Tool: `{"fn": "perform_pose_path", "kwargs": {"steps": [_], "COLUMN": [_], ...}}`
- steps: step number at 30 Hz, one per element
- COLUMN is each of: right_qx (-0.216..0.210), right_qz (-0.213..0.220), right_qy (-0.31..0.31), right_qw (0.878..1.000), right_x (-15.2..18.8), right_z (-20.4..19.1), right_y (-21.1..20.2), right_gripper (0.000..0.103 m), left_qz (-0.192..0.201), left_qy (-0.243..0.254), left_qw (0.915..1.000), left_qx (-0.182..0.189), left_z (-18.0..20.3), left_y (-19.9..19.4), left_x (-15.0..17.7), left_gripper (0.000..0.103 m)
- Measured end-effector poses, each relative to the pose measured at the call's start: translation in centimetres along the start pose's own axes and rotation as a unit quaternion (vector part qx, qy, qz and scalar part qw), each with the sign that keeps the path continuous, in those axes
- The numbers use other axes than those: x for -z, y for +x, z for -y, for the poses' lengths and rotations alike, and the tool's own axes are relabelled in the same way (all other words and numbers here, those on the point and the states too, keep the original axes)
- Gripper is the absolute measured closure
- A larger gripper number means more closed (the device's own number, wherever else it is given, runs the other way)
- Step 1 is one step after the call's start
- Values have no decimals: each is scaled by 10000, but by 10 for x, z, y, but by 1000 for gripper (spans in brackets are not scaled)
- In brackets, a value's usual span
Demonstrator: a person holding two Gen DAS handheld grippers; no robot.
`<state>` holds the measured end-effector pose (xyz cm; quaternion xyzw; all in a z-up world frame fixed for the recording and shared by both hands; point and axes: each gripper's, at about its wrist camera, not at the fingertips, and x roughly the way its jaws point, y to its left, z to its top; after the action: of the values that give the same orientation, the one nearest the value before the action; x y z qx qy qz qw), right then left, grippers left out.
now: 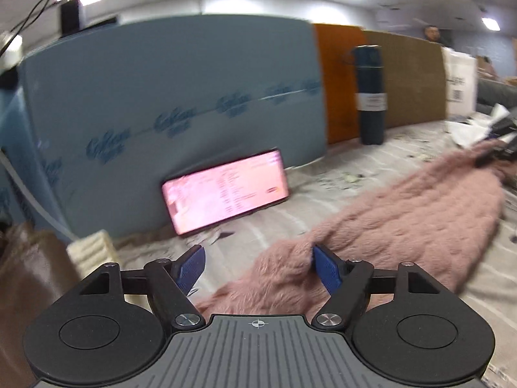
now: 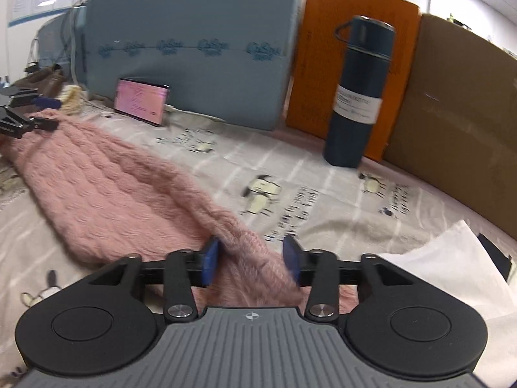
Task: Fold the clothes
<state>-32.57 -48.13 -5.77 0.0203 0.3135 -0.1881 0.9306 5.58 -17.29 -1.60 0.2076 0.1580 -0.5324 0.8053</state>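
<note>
Jaws: left gripper (image 1: 258, 266) open, right gripper (image 2: 250, 260) open, neither pinching | pink sweater (image 2: 106, 187) lay on the printed sheet (image 2: 323, 174), long axis running gripper to gripper, one end between each pair | phone (image 1: 226, 190), flask (image 2: 358, 97) at far edge.

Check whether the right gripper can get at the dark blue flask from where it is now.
Probably yes. The flask stands upright ahead of the right gripper, with only flat printed cloth between, though the pink sweater lies loose between its open jaws.
</note>
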Motion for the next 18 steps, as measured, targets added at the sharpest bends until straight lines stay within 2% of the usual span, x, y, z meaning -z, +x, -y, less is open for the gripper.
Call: {"fn": "perform_pose_path", "kwargs": {"steps": [2, 5, 8, 10, 11, 12, 15, 17, 18], "right_qx": [137, 456, 870, 1095, 1161, 1141, 1064, 1168, 1272], "right_qz": [-20, 19, 409, 744, 899, 1008, 1133, 919, 759], "right_qy": [121, 411, 1000, 1476, 1666, 1710, 1613, 1356, 1193], "right_qw": [9998, 9981, 9903, 9801, 9750, 9734, 9746, 9796, 9817], "right_x": [4, 10, 22, 30, 34, 39, 46, 47, 47], "right_z": [8, 23, 33, 33, 30, 25, 3, -12, -18], "right_y": [-4, -14, -38, -57, -66, -73, -83, -77, -71], "right_gripper": [56, 52, 47, 38, 30, 25, 25, 28, 42], "left_qz": [-126, -223, 5, 247, 340, 416, 609, 652, 675], "left_qy": [-126, -424, -414, -345, -352, -383, -530, -723, -817], "left_qw": [9998, 9988, 9989, 9984, 9978, 9971, 9947, 9935, 9926], "left_qx": [-97, -137, -223, -371, -438, -500, -634, -591, -589], "left_z": [-5, -14, -10, -4, -1, 2, 9, 12, 13], "left_y": [7, 14, 4, -7, -14, -21, -41, -52, -58], "left_x": [0, 0, 0, -3, -3, -2, 1, 9, 13], "left_gripper": [14, 13, 13, 13, 13, 13, 12, 12, 12]}}
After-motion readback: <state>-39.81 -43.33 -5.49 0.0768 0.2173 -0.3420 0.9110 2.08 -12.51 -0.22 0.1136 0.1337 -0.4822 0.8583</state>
